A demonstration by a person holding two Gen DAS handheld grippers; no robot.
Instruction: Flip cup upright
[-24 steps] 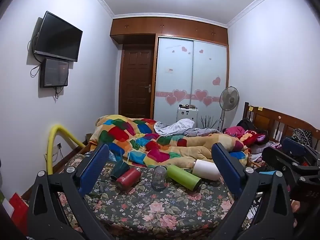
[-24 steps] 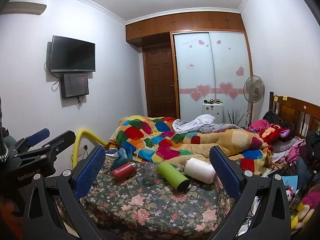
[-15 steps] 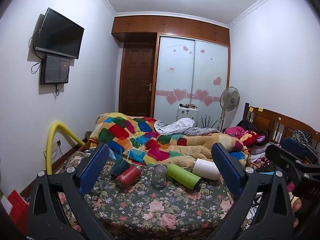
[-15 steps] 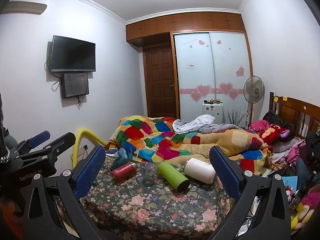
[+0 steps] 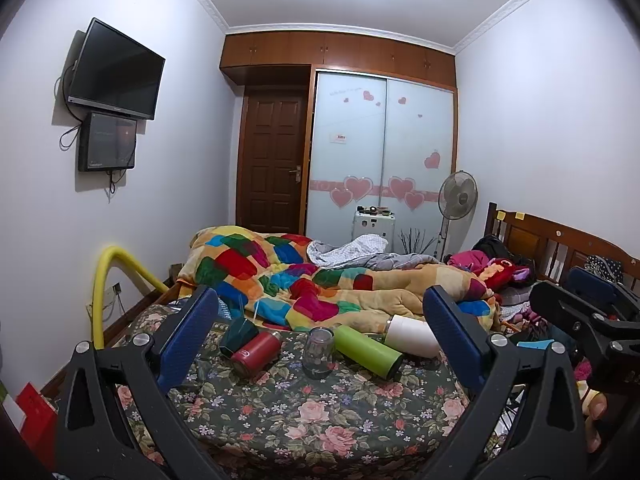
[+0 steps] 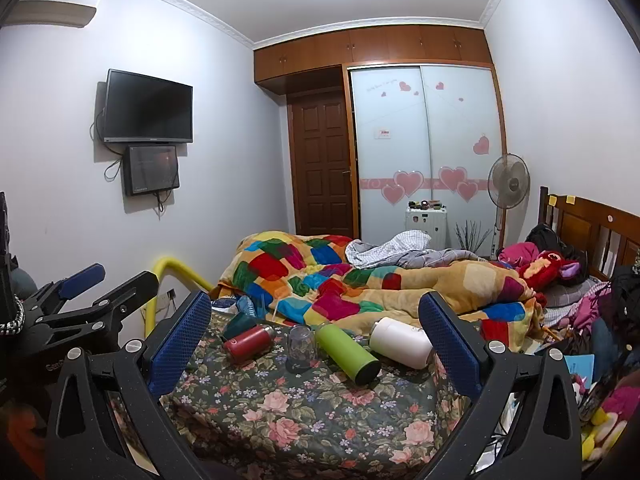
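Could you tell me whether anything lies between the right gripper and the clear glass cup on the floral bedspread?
Nothing visible does: the right gripper faces the clear glass cup across bare floral bedspread, jaws open.

Glass cup (image 5: 318, 353) stands between two lying bottles (image 5: 256, 352) on bed (image 5: 320, 420).

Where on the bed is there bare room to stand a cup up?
Free: the floral sheet between the cup row and the near bed edge. Crowded: the row itself, from teal cup through red bottle, glass, green bottle to white cup; quilt behind.
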